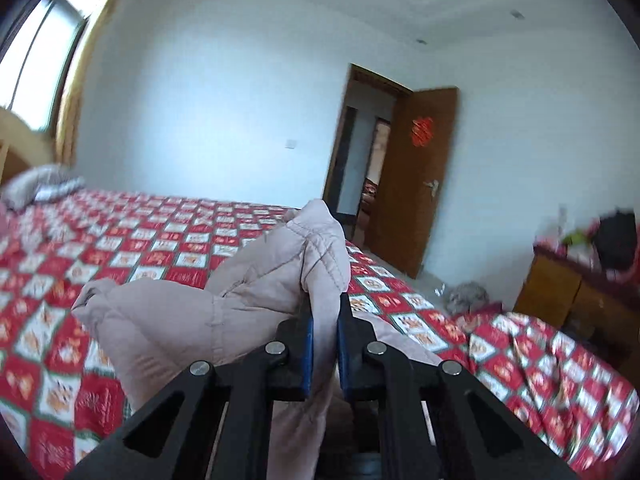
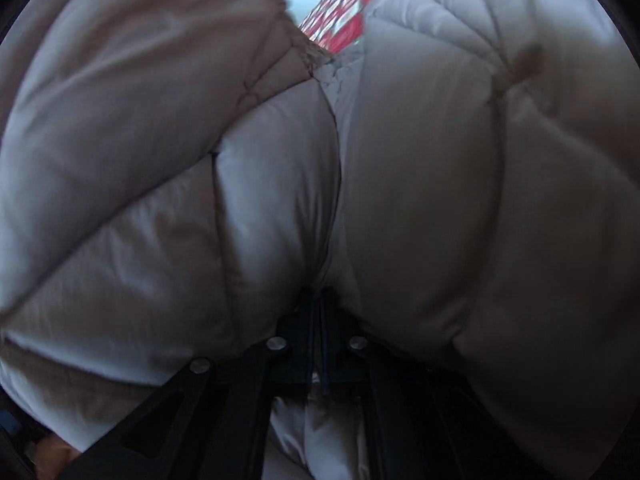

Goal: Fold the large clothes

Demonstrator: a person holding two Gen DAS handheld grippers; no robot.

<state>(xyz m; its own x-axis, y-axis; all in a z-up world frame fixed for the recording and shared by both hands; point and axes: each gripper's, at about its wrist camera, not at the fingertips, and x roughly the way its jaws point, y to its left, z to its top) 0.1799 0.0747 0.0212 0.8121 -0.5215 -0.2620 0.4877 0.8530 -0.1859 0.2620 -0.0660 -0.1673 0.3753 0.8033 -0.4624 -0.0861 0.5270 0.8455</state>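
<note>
Nearest the left wrist camera, the left gripper (image 1: 325, 312) has its 2 black fingers with blue pads (image 1: 307, 344) clamped on a fold of a pale pink padded jacket (image 1: 192, 320). The pinched cloth rises in a bunch above the fingertips, and the rest of the jacket slumps to the left onto the bed (image 1: 120, 240), which is covered by a red and white checked bedspread.

Only this view shows the room: a white wall (image 1: 208, 100), a window (image 1: 32, 68) with a yellow curtain at far left, a grey pillow (image 1: 40, 188) at the head of the bed, an open brown door (image 1: 420, 176) with a red ornament, and a wooden cabinet (image 1: 560, 292) at right with dark things on top.

The right wrist camera is almost filled by the quilted jacket (image 2: 440, 200), blurred and close. The right gripper (image 2: 320, 296) has its jaws together, buried in a crease of the jacket and clamped on it. A strip of the bedspread (image 2: 340, 12) shows at the top.
</note>
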